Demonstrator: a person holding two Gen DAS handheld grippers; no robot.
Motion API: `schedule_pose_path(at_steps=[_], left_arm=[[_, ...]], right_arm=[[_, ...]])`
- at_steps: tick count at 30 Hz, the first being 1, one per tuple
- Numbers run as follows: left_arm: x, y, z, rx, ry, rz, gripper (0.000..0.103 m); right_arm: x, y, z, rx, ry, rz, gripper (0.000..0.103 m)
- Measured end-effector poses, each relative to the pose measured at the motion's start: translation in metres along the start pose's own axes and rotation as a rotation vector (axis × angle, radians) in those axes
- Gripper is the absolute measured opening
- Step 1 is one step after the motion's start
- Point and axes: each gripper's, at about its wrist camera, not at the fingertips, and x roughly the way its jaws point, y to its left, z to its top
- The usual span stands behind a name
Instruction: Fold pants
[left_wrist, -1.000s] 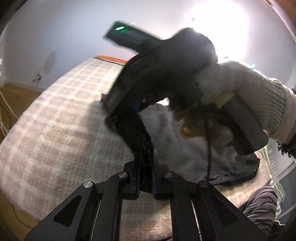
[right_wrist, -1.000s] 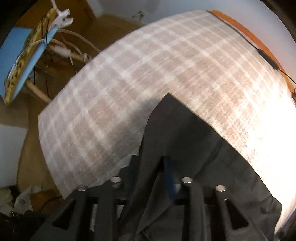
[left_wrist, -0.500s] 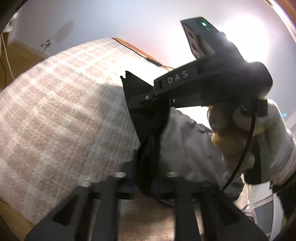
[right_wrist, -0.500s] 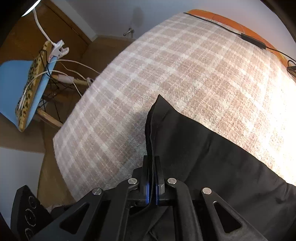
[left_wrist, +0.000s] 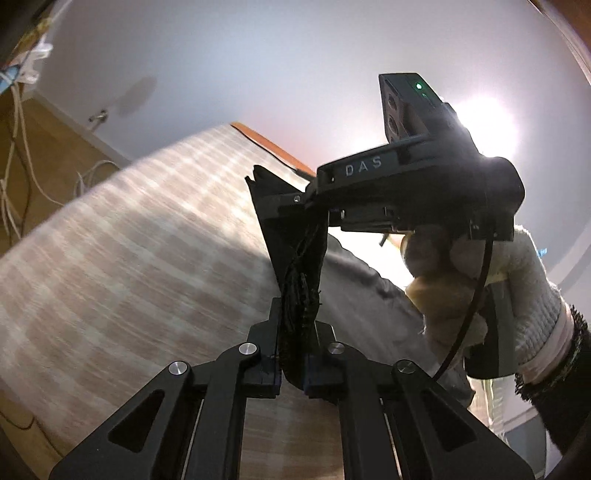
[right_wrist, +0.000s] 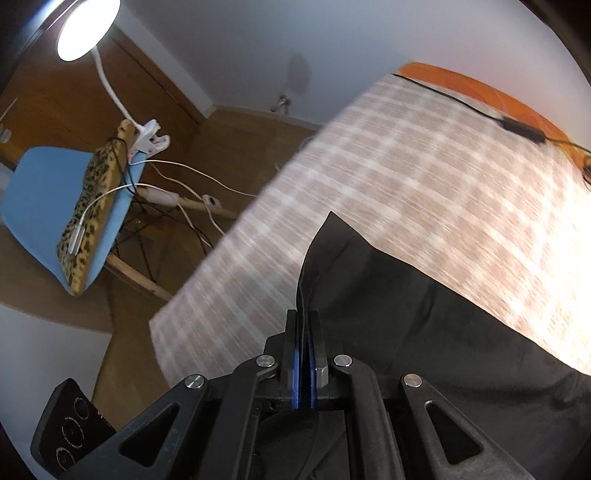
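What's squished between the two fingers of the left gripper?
The black pants. A bunched edge sits pinched in the left gripper, seen in the left wrist view.

**Cloth, plastic and wood**

The pants (right_wrist: 424, 314) in my grip are matt black cloth. My right gripper (right_wrist: 303, 354) is matt black plastic with shiny metal rivets. The checked blanket (right_wrist: 424, 184) looks coarsely woven; the floor (right_wrist: 236, 147) is smooth wood.
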Motion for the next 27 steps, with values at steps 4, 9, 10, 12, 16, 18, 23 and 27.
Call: schedule_pose_path(at_steps=[4, 9, 10, 12, 16, 18, 23, 27], left_arm=[[-0.020, 0.019, 0.009, -0.010, -0.055, 0.053, 0.006], [-0.034, 0.022, 0.021, -0.013, -0.090, 0.092, 0.006], [-0.033, 0.015, 0.017, 0.002, -0.081, 0.094, 0.006], [-0.037, 0.000, 0.011, 0.040, -0.063, 0.084, 0.006], [-0.041, -0.028, 0.013, 0.123, -0.028, 0.017, 0.006], [-0.045, -0.051, 0.012, 0.178, -0.022, -0.005, 0.006], [-0.063, -0.092, 0.010, 0.257, 0.023, -0.054, 0.042], [-0.091, -0.103, 0.006, 0.266, 0.016, -0.083, 0.048]], right_arm=[[0.009, 0.021, 0.014, -0.013, -0.011, 0.043, 0.001], [0.009, 0.046, 0.030, -0.042, -0.047, 0.110, 0.001], [0.010, 0.045, 0.030, -0.041, -0.044, 0.108, 0.001], [0.007, 0.039, 0.027, -0.016, -0.051, 0.128, 0.001], [-0.021, 0.023, 0.017, 0.020, -0.098, 0.165, 0.001], [-0.043, 0.016, 0.011, 0.027, -0.132, 0.173, 0.001], [-0.096, -0.010, -0.011, 0.079, -0.223, 0.192, 0.001], [-0.134, -0.043, -0.039, 0.149, -0.285, 0.195, 0.001]])
